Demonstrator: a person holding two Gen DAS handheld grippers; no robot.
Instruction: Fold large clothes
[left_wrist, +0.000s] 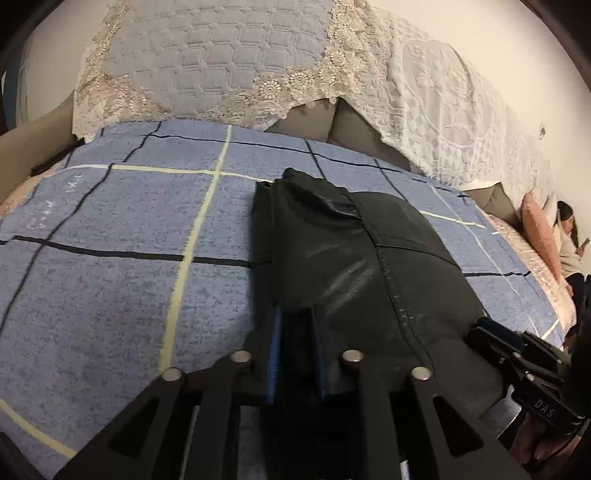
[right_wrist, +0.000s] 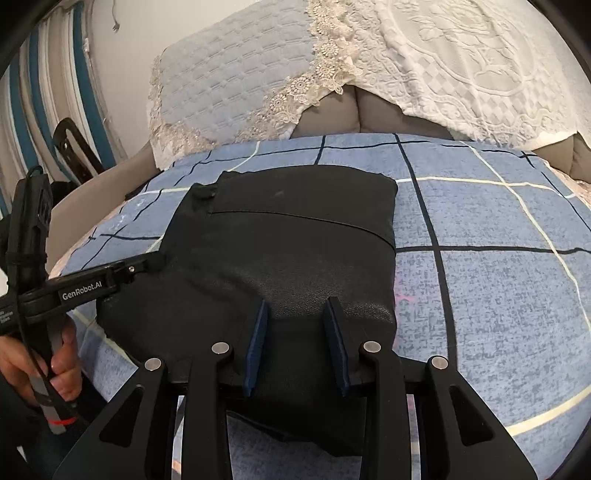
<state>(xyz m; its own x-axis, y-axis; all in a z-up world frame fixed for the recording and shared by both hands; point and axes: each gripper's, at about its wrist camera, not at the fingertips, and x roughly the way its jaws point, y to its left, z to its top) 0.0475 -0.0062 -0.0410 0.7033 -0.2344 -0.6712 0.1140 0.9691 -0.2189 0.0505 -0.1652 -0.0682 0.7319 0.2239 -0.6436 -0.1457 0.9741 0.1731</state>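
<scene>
A black leather-like garment (right_wrist: 288, 243) lies folded into a thick block on a blue checked sheet (right_wrist: 480, 280). It also shows in the left wrist view (left_wrist: 354, 258). My left gripper (left_wrist: 297, 314) has its blue-padded fingers close together, pinching the garment's near left edge; it shows from the side in the right wrist view (right_wrist: 147, 264). My right gripper (right_wrist: 297, 306) is open, its two blue pads apart over the garment's near edge, not clamping it. It shows at the right of the left wrist view (left_wrist: 517, 354).
The sheet (left_wrist: 110, 266) covers a sofa seat. Behind it the backrest carries a grey quilted lace-edged cover (right_wrist: 236, 85) and a white lace cover (right_wrist: 461, 62). A person (left_wrist: 569, 236) sits far right. Striped bedding (right_wrist: 40, 110) stands at the left.
</scene>
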